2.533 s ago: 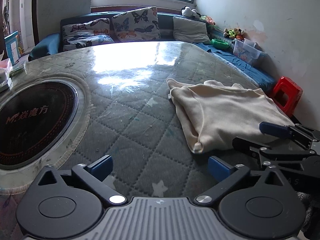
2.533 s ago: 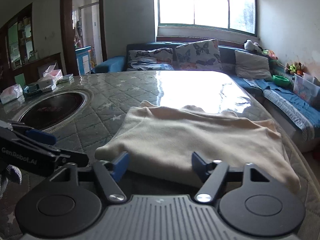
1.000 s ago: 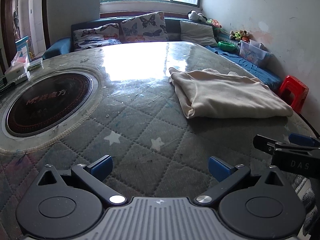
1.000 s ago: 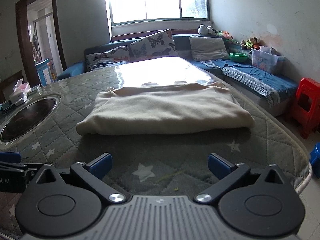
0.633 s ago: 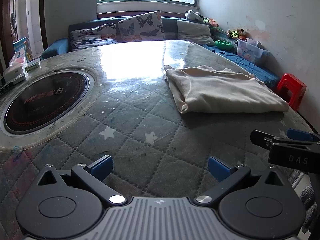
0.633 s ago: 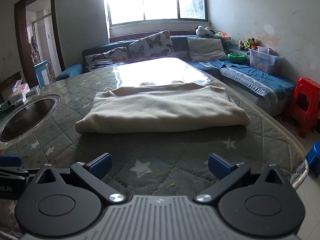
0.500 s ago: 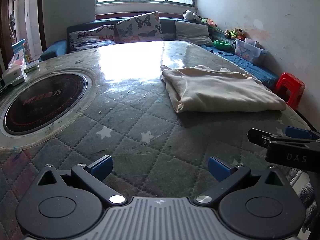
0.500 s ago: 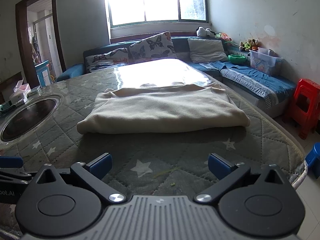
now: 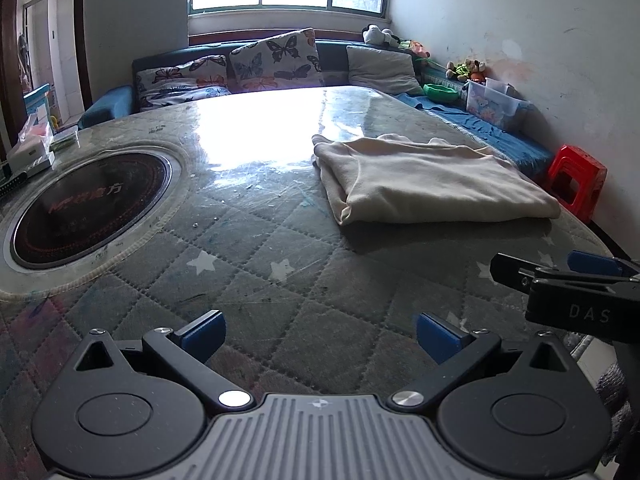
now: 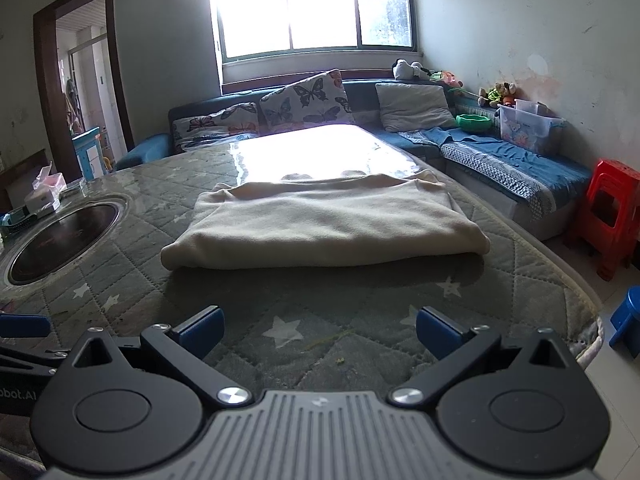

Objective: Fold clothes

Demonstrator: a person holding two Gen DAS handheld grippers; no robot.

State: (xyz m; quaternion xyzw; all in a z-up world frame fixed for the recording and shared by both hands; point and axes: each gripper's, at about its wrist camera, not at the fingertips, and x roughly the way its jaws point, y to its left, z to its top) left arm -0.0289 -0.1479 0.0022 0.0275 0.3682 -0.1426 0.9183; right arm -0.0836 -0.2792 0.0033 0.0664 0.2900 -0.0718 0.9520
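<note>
1. The left gripper (image 9: pixel 320 334) is held with its blue-tipped fingers (image 9: pixel 202 334) spread wide apart, and nothing is gripped between them.
2. The right gripper (image 10: pixel 319 332) is likewise held with its fingers (image 10: pixel 436 334) spread apart and empty; its black side is also seen at the right edge of the left wrist view.
3. Both grippers are kept above the near part of the counter (image 9: pixel 248 240), which is covered by a grey-green quilted cloth with white stars under a clear sheet.
4. A cream garment (image 10: pixel 324 224) is seen lying folded on the counter, well apart from both pairs of fingers; it lies toward the counter's right side, its thick folded edge turned to the right gripper.
5. A round black cooktop (image 9: pixel 90 208) is set into the counter on the left, well apart from the garment.
6. A tissue box (image 9: pixel 34 148) is placed beyond the cooktop at the counter's left edge.
7. A blue sofa (image 10: pixel 500 164) with butterfly cushions (image 10: pixel 308 100) is seen behind the counter under the window.
8. A red stool (image 10: pixel 612 216) is seen on the floor to the right.
</note>
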